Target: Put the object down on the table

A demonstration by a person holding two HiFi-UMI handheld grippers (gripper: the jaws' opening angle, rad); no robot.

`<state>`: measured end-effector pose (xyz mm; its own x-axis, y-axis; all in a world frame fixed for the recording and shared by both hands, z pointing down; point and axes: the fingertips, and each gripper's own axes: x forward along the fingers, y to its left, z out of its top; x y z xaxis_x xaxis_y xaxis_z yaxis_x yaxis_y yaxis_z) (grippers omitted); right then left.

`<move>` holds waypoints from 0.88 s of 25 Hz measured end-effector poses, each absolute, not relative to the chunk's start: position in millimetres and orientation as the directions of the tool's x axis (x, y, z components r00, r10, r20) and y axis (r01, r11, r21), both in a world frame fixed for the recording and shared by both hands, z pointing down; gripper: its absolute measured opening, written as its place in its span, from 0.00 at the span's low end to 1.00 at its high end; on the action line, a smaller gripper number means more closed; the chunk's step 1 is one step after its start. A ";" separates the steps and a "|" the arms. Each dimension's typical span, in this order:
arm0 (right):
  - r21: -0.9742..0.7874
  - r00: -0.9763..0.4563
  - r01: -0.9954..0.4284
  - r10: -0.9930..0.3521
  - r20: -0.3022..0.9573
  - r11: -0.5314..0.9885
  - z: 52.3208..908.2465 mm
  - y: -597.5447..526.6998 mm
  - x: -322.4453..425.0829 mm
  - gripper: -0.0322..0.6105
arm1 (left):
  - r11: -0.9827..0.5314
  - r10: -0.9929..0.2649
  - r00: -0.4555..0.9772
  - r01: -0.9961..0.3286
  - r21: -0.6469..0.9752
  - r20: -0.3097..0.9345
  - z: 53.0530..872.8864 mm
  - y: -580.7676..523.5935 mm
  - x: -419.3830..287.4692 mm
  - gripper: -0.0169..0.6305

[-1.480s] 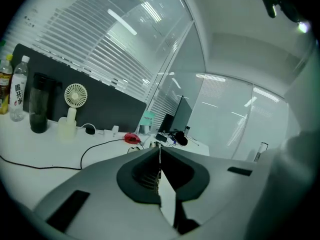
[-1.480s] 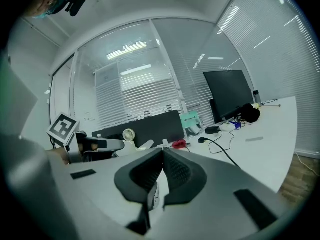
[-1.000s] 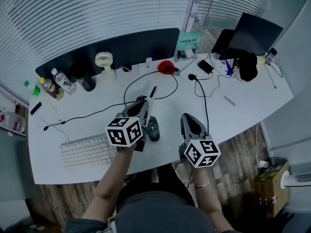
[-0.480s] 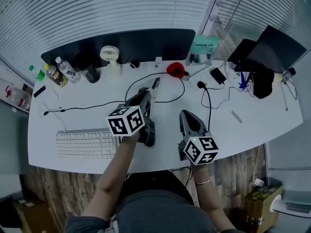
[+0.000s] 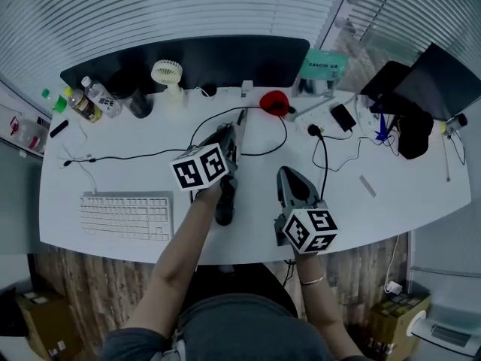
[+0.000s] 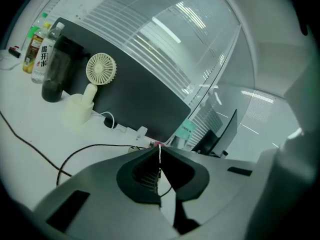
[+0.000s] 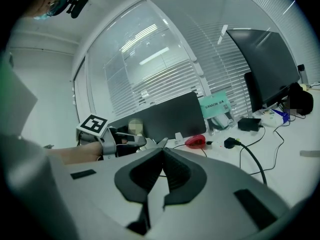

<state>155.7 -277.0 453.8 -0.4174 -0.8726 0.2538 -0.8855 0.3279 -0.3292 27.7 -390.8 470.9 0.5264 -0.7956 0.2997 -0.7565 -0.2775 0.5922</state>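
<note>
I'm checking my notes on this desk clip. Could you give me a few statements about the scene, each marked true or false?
1. The keyboard lies to the left of the left gripper. True.
2. The fan stands at the table's front edge. False: it stands at the back, by the dark partition.
3. Both grippers have their jaws together. True.
4. The right gripper holds the red object. False: that object lies on the table, far from the jaws.
</note>
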 end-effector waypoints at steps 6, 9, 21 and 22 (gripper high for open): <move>-0.335 -0.422 -0.883 -0.867 0.264 0.328 459.6 -279.2 160.9 0.05 | -0.228 -0.798 0.515 -0.738 0.635 0.313 490.8 -409.6 27.2 0.07; -0.336 -0.423 -0.883 -0.865 0.271 0.327 462.0 -279.4 163.2 0.05 | -0.194 -0.798 0.517 -0.708 0.679 0.310 499.2 -415.2 27.9 0.07; -0.343 -0.426 -0.882 -0.856 0.292 0.323 471.4 -284.4 168.1 0.05 | -0.127 -0.769 0.516 -0.702 0.700 0.378 530.1 -435.7 32.3 0.07; -0.343 -0.427 -0.882 -0.856 0.293 0.322 471.8 -284.9 168.6 0.05 | -0.124 -0.765 0.517 -0.703 0.700 0.384 532.1 -436.4 33.0 0.07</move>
<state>168.6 -284.9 471.8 -0.4265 -0.8558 0.2928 -0.8822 0.3222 -0.3434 33.0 -436.4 532.1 0.5171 -0.7651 0.3837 -0.7030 -0.1240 0.7002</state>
